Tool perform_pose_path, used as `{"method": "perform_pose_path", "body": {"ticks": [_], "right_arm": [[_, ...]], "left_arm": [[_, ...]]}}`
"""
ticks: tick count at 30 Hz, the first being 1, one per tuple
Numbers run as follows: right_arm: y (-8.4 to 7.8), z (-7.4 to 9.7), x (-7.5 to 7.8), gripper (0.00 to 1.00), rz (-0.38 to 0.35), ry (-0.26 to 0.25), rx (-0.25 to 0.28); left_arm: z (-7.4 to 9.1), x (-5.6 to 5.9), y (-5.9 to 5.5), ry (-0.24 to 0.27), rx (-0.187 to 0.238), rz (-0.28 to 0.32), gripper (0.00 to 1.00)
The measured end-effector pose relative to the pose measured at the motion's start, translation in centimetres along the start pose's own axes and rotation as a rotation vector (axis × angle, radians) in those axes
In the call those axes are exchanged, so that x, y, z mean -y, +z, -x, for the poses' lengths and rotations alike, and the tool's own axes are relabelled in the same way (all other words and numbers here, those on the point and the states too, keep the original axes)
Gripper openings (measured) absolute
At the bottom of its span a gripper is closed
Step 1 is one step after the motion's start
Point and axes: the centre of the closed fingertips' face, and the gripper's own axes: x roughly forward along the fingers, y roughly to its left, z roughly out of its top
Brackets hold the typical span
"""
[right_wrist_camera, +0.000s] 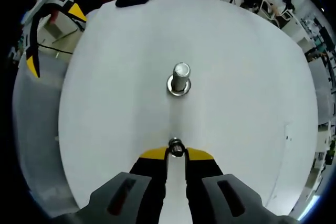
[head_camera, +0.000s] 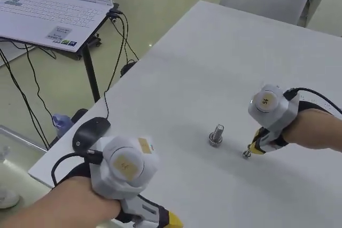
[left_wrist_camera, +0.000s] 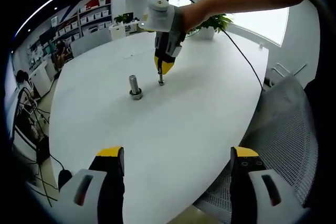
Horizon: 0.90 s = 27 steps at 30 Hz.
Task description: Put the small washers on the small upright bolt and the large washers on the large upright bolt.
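Head view shows a smooth white tabletop (head_camera: 224, 57) with two upright steel bolts standing well in from its edges. The large bolt (head_camera: 216, 134) is a thick grey cylinder with a flat top, and a wider shiny washer (right_wrist_camera: 179, 93) rings its foot; how many are stacked there I cannot tell. Just beside it, toward the right-hand edge, stands the small bolt (head_camera: 247, 154), thin and short. The right gripper (head_camera: 255, 148) points down at it, and the right gripper view shows the black, yellow-tipped fingers (right_wrist_camera: 152, 155) drawn close together, pinching the small bolt's round head between them. The left gripper (left_wrist_camera: 177, 153) hangs over the near edge with its fingers spread wide and nothing between them. A rounded black mouse (head_camera: 88, 134) lies at the near left corner, and a white laptop (head_camera: 48, 9) sits on a stand beyond the left edge.
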Motion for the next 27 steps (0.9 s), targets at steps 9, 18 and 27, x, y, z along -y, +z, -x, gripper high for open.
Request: {"method": "perform_pose_path", "body": {"ticks": [9, 18, 27], "right_arm": [[-0.3, -1.7, 0.1, 0.13, 0.005, 0.012, -0.018], [-0.6, -2.9, 0.1, 0.13, 0.011, 0.014, -0.034], [-0.6, -3.0, 0.2, 0.14, 0.004, 0.014, -0.034]], "left_arm": [[0.2, -0.2, -0.6, 0.003, -0.015, 0.008, 0.81], [0.2, -0.1, -1.1, 0.002, -0.024, 0.013, 0.81], [0.2, 0.0, -1.2, -0.001, -0.029, 0.013, 0.8]]}}
